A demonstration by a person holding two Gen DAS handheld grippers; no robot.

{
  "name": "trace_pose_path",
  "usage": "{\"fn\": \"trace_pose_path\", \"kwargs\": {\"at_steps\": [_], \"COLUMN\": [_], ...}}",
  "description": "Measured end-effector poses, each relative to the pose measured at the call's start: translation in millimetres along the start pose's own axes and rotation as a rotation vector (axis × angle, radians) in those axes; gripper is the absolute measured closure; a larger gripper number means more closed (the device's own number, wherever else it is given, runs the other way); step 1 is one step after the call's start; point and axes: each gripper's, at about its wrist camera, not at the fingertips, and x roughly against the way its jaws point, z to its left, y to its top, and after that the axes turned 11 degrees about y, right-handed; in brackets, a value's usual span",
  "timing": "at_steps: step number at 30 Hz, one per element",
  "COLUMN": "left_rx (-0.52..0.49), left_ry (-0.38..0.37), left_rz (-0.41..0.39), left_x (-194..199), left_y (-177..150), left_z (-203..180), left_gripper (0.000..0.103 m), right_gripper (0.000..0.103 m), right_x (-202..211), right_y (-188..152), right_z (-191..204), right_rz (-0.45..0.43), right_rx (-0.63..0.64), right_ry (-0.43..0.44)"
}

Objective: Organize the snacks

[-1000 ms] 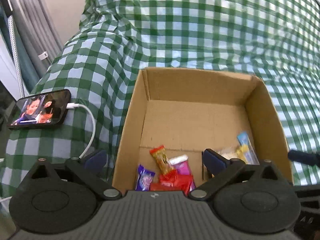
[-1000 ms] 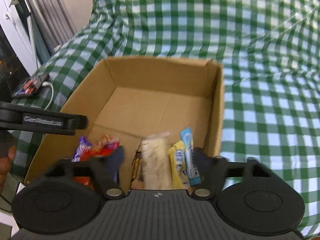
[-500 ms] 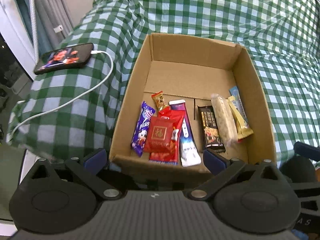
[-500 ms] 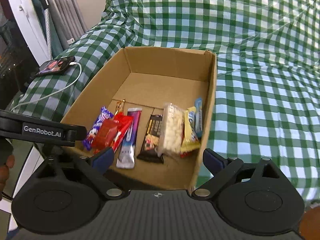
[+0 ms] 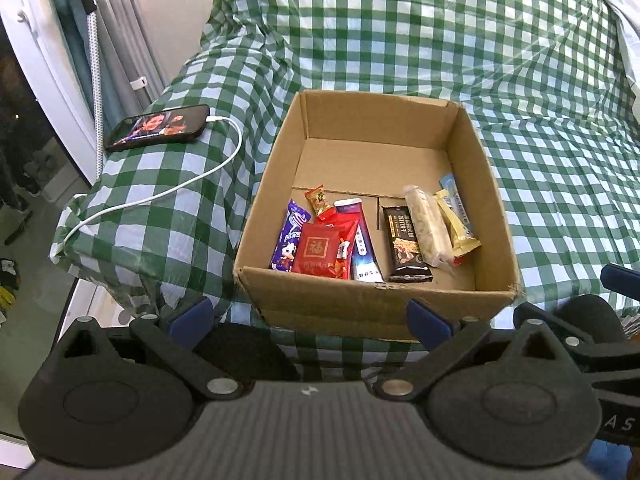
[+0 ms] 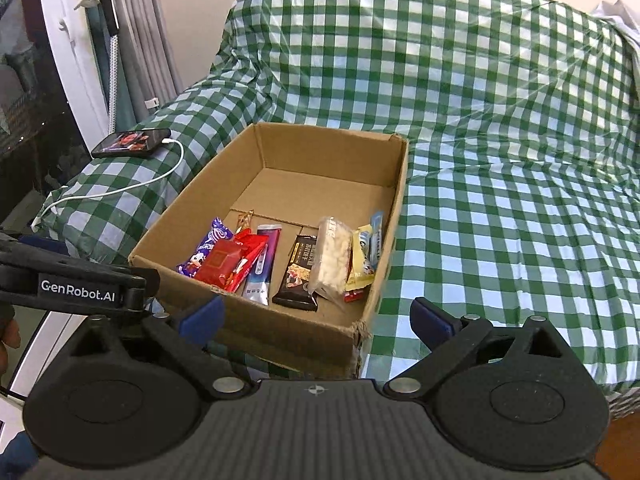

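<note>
Several snacks, one cardboard box

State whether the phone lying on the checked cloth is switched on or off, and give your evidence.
On. The phone shows a lit, colourful picture on its screen, and a white cable is plugged into its end.

Blue-white bar half hidden behind yellow packet; wrapper print unreadable.

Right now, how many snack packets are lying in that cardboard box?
8 visible, all at the near end of the box: purple, small orange, two red, white-purple, dark bar, pale bar, yellow-and-blue. More may hide beneath.
</note>
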Motion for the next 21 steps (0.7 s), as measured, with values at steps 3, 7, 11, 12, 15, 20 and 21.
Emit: {"fn": "trace_pose_path", "kwargs": {"at_steps": [3, 7, 11, 12, 15, 20, 21], "left_rx": [-0.004, -0.005, -0.035, -0.046, -0.070, -0.050, -0.050], "left_ry": [0.002, 0.008, 0.056, 0.085, 0.124, 0.087, 0.086], "left_rz": [-0.009, -0.013, -0.017, -0.026, -0.036, -0.016, -0.017], "left_x": [6, 10, 12, 13, 15, 12, 11], "left_y": [-5, -8, -9, -10, -11, -12, -12], "left_z": [-1, -2, -7, -9, -13, -10, -9], "left_gripper": [0.000, 0.000, 0.000, 0.000, 0.000, 0.000, 0.000], "right_gripper": [0.003, 0.003, 0.003, 0.003, 0.003, 0.002, 0.002], "right_x": [9, 17, 20, 21, 22, 22, 21], "right_y": [-5, -9, -9, -10, -10, -11, -11], "right_z": [-1, 1, 3, 3, 3, 4, 5], "right_rz": [-0.011, -0.022, -0.033, -0.034, -0.033, -0.035, -0.034], "right_rx": [-0.004, -0.002, 0.007, 0.008, 0.009, 0.009, 0.008], "right_ry": [-0.004, -0.009, -0.011, -0.012, -0.012, -0.013, -0.014]}}
